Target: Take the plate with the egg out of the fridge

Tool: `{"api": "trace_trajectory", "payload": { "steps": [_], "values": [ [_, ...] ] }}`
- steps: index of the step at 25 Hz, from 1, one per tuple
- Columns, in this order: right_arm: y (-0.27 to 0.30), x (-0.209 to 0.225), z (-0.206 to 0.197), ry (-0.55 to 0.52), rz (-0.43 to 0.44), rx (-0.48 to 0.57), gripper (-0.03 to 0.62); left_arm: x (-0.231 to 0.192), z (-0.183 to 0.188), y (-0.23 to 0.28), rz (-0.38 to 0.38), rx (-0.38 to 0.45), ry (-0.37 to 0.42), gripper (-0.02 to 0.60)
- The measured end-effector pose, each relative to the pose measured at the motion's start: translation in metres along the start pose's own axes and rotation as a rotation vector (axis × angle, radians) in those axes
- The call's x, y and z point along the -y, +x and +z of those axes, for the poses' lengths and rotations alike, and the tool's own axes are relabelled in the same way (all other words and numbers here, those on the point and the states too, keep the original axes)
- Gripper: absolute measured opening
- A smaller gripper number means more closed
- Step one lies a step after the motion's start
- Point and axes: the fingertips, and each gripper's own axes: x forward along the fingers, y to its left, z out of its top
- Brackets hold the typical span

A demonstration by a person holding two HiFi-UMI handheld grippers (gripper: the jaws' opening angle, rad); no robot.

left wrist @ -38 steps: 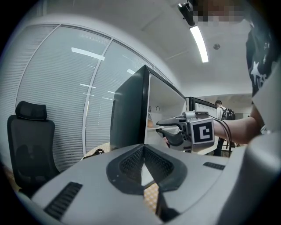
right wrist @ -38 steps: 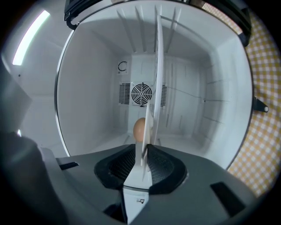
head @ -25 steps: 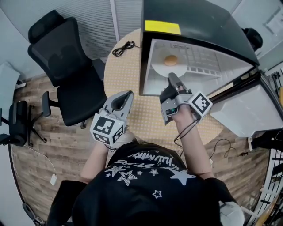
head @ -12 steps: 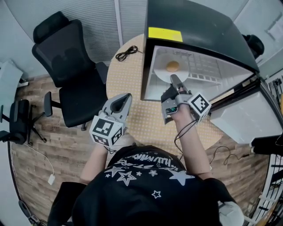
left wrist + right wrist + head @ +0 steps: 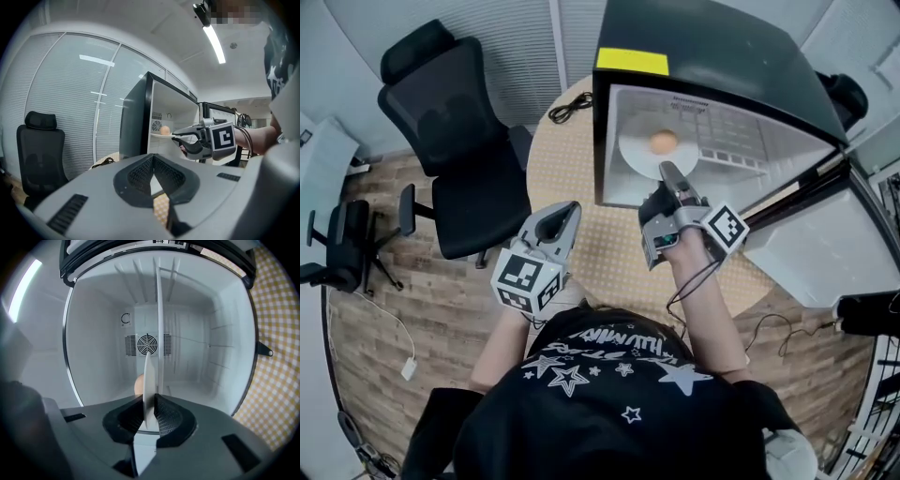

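Right tongs: the right tongs (image 5: 667,171) reach level into the open mouth of the fridge (image 5: 722,66). Their jaws have just been closing and now pinch the near rim of the plate (image 5: 636,150), one pad above the edge and one below.
Why that grip: the rim is the only part a front approach can reach. A thin edge-on bite leaves the plate flat, which its load needs.
Plate: straight ahead of the right tongs, with its near edge between the pads and the rest just inside the fridge opening. Whether it is lifted or resting on the white interior I cannot tell. Not yet out.
Egg: the egg (image 5: 663,142) sits loose on the plate just beyond the right tongs' tips, slightly off the jaw line. Nothing holds it in place, so I reckon any tilt would roll it.
Left tongs: the left tongs (image 5: 566,208) have their jaws together with nothing in them. They are held back over the desk (image 5: 581,248), well short of the fridge and left of the right tongs, likely parked clear so the plate has a free path out.
Fridge door: the fridge door (image 5: 802,253) is swung wide to the right of the right tongs, off the withdrawal line.
Step in hand: grip taken. The pull toward the desk comes next, best done slow and level.
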Motion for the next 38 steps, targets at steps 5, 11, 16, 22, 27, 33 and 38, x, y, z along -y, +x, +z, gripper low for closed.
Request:
{"api": "trace_trajectory", "payload": {
  "steps": [5, 11, 16, 22, 27, 33, 38],
  "values": [
    [-0.023, -0.008, 0.003, 0.007, 0.032, -0.052, 0.058, 0.022, -0.003, -0.002, 0.017, -0.014, 0.006, 0.006],
    [-0.064, -0.011, 0.012, -0.028, 0.037, -0.116, 0.058, 0.06, -0.01, 0.002, 0.032, -0.031, 0.02, 0.007],
    [-0.103, -0.007, 0.022, -0.051, 0.028, -0.163, 0.058, 0.102, -0.013, 0.007, 0.023, -0.049, 0.021, 0.006],
    [-0.15, 0.011, 0.038, -0.043, 0.0, -0.221, 0.058, 0.155, -0.018, 0.012, 0.035, -0.061, 0.021, 0.006],
    [-0.173, 0.026, 0.05, 0.0, -0.003, -0.283, 0.058, 0.189, -0.021, 0.004, 0.101, -0.052, 0.021, 0.006],
    [-0.192, 0.046, 0.052, 0.005, -0.02, -0.398, 0.058, 0.218, -0.031, -0.017, 0.207, -0.07, 0.004, 0.008],
    [-0.203, 0.055, 0.042, 0.025, -0.021, -0.452, 0.058, 0.226, -0.041, -0.034, 0.285, -0.074, -0.032, 0.007]
  ]
}}
